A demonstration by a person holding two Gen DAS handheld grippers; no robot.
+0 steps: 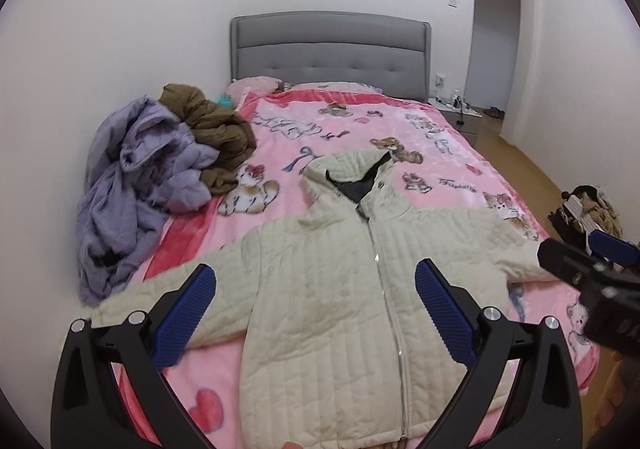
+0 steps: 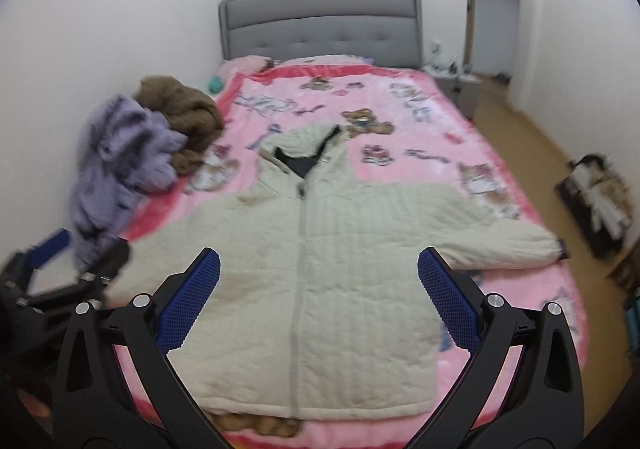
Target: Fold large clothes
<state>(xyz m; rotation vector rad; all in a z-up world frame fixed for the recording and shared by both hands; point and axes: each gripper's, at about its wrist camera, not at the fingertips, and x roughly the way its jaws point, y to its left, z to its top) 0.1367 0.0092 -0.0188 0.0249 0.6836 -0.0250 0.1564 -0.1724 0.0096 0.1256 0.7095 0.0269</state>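
- Your left gripper (image 1: 316, 277) is hanging over the near half of the cream quilted jacket (image 1: 332, 289), its blue pads (image 1: 184, 313) spread wide and gripping nothing.
- Your right gripper (image 2: 319, 265) is hovering above the same jacket's zipped front, fingers likewise wide apart and empty.
- You are looking at the jacket lying flat, front up, on the pink blanket (image 2: 400, 109), hood toward the grey headboard (image 2: 320, 21), sleeves out to both sides.
- Purple clothes (image 1: 132, 189) and a brown garment (image 1: 212, 133) are sitting heaped beyond the left sleeve, by the wall.

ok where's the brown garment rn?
Both views: brown garment bunched at the bed's far left by the wall, touching the purple garment, left of the cream jacket.
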